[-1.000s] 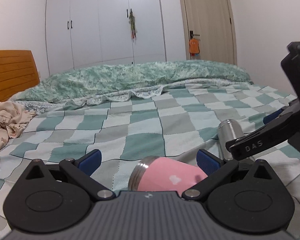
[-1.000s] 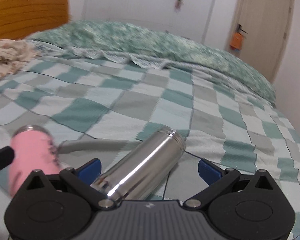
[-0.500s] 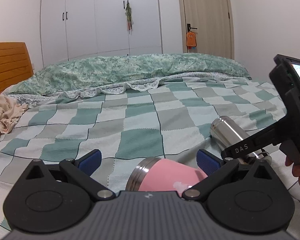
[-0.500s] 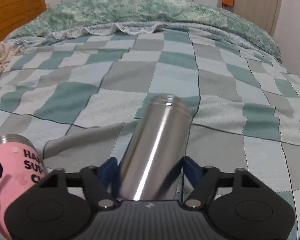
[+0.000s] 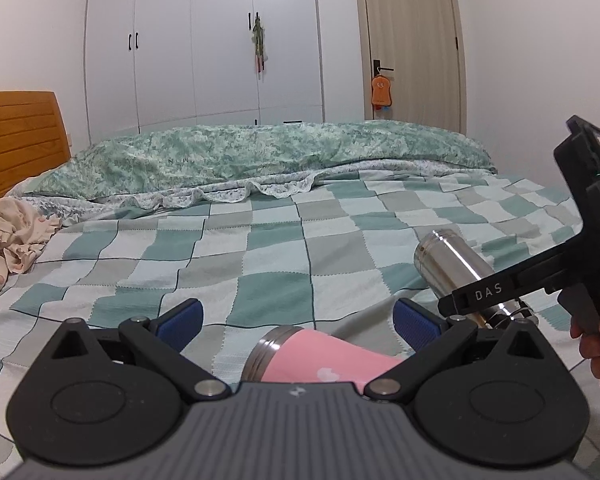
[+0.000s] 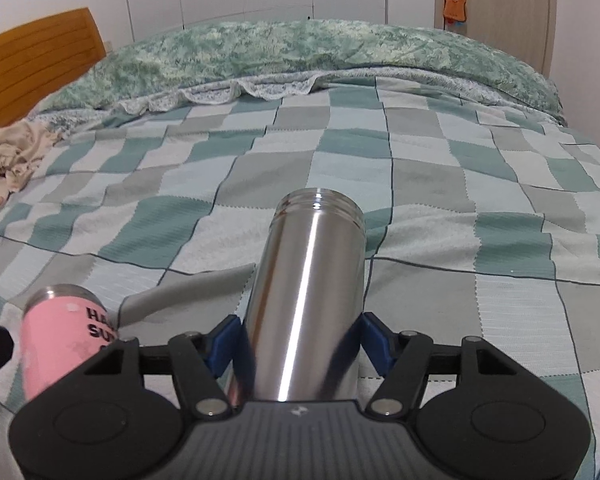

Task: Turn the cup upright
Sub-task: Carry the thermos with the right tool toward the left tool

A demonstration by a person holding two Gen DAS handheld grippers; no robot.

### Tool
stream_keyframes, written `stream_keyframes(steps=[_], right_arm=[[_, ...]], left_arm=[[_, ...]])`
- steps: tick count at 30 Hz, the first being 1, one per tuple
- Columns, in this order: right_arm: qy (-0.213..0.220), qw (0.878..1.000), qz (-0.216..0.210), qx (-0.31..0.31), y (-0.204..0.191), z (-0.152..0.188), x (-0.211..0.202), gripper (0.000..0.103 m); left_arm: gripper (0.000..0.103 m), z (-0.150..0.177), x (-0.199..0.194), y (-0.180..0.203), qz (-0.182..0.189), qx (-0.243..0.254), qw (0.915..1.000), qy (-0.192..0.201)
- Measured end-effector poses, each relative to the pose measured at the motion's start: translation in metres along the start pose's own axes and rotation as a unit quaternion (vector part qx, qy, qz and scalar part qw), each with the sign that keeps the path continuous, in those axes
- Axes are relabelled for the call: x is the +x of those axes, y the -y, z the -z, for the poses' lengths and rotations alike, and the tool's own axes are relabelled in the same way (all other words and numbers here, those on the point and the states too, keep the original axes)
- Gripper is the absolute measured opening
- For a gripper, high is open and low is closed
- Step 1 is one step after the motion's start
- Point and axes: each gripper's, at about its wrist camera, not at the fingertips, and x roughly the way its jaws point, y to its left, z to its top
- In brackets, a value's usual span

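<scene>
My right gripper is clenched on the steel cup, its 2 blue pads pressed against the cup's sides; the cup is tilted, its threaded open mouth pointing away from me toward the green quilt at the far side of the checked bedspread; from my left wrist camera the same steel cup shows raised off the bedspread with the right gripper around its lower end. My left gripper stands released, its 2 blue pads wide apart on either side of the pink cup, touching neither side; the pink cup lies on its side on the bedspread, just left of the steel cup, steel rim pointing toward the quilt. The wooden headboard rises left of the quilt; a crumpled floral cloth lies well left of the steel cup.
</scene>
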Motion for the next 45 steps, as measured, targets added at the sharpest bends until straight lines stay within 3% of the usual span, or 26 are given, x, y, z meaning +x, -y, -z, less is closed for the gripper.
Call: stream_keyframes(steps=[10,25,32,45], right_arm=[[0.030,0.999,-0.027,0.001,0.022,0.029,-0.085,0.065],[0.013,0.998,-0.062,0.012,0.053,0.121,-0.180,0.065],[-0.008,0.997,-0.071,0.019,0.057,0.160,-0.190,0.065],[-0.033,0.998,-0.061,0.007,0.054,0.191,-0.162,0.065]], left_arm=[[0.103,-0.008,-0.050,0.024,0.012,0.002,0.9998,0.013],[0.103,0.017,-0.131,0.082,0.042,0.004,0.9990,0.013],[0.103,0.037,-0.157,0.101,0.049,-0.007,0.9987,0.011],[0.103,0.064,-0.170,0.114,0.027,-0.026,0.9992,-0.016]])
